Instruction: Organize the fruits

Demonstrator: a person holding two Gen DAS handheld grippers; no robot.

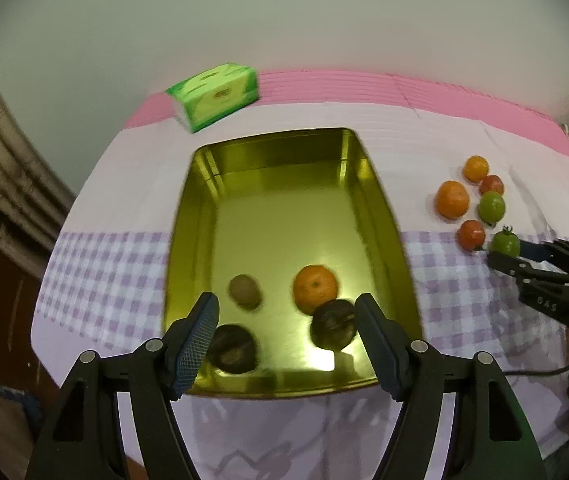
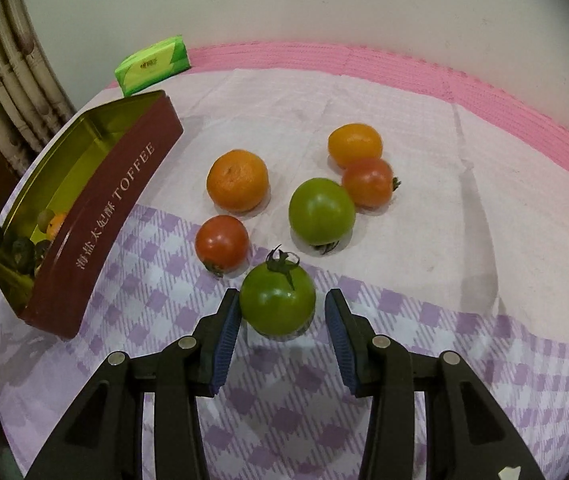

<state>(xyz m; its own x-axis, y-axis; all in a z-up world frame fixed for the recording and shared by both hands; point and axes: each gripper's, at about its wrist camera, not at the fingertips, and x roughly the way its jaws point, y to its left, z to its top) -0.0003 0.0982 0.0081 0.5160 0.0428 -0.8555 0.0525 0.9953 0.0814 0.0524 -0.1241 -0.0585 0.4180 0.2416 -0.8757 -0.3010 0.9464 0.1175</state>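
Observation:
A gold-lined toffee tin (image 1: 280,148) (image 2: 120,196) lies open on the cloth. It holds an orange (image 1: 315,289), a kiwi (image 1: 245,291) and two dark fruits (image 1: 333,325) (image 1: 232,349). My left gripper (image 1: 286,344) is open and empty above the tin's near end. My right gripper (image 2: 282,336) is open around a green tomato (image 2: 277,304) (image 1: 505,243), which rests on the cloth; the left pad looks close to it. Beyond it lie a second green tomato (image 2: 321,211), two red tomatoes (image 2: 222,242) (image 2: 367,182) and two oranges (image 2: 238,180) (image 2: 354,145).
A green tissue pack (image 1: 216,94) (image 2: 152,64) sits at the back of the table. A pink mat (image 2: 484,92) runs along the far edge by the wall. The checked cloth (image 2: 284,420) covers the near side. The right gripper shows in the left wrist view (image 1: 502,258).

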